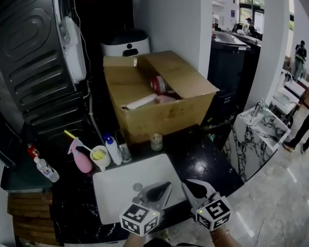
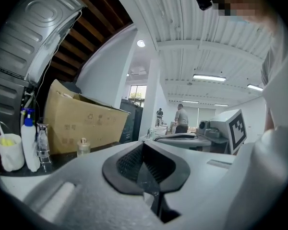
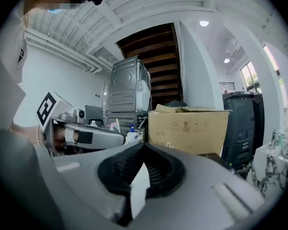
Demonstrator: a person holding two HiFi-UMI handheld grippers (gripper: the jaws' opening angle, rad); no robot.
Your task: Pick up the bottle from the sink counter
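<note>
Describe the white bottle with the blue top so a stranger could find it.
Start at the big cardboard box on the dark counter; the white sink basin lies in front of it. Behind the basin's left rear corner, the bottle stands slim and white with a blue top, between a yellow-filled cup and a clear glass container.

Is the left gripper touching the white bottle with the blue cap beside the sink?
Apart. The head view shows the left gripper low over the sink, with a bare stretch of it between the gripper and the white bottle.
</note>
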